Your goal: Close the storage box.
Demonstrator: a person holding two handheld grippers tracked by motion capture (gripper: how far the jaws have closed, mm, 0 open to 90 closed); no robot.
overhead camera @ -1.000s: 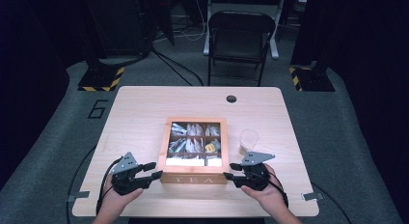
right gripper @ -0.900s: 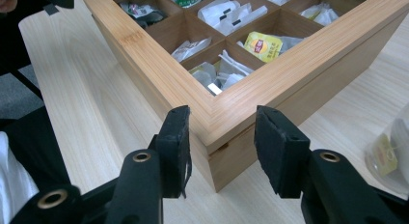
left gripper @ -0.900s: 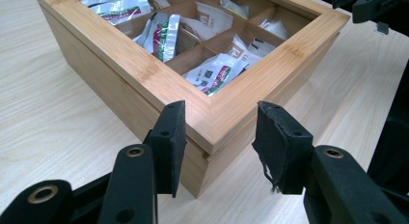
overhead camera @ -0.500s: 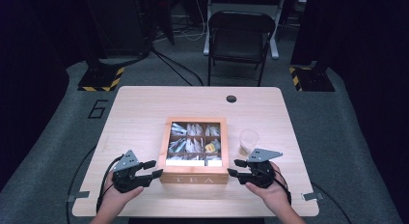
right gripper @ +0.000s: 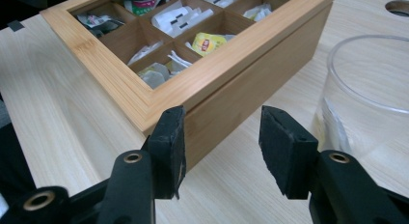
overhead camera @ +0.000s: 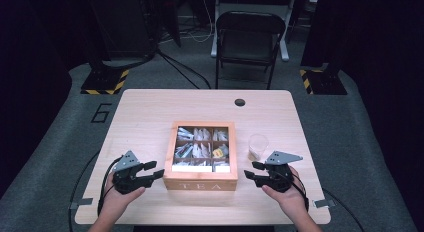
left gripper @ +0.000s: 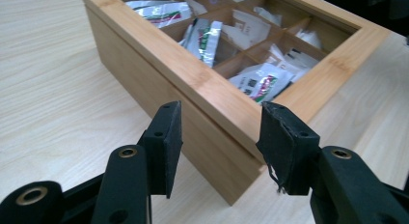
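So the wooden tea box sits on the table right between the two grippers, lid shut, with a window in the lid split into squares and tea bags showing under it. "TEA" is printed on the front wall, the side facing the person

The left gripper is just off the box's front left corner, jaws pointing in at it. In the left gripper view that corner stands right ahead between the two black pads, but the pads aren't pressing on anything, there's a gap on both sides. Jaws are about halfway apart and have just been opening, nothing gripped

The right gripper is a bit off the box's front right corner, pointing back toward the left one. In the right gripper view the corner sits ahead of the jaws, nearer the left pad and beyond its tip, with bare table ahead between the pads. Its jaws stand wide and have also just been opening, holding nothing

Just past the right gripper, beside the box's right wall, stands a clear plastic cup, upright. The right gripper view shows it up close with something pale in the bottom, can't tell what it is

Beyond the table's far edge there's a dark folding chair
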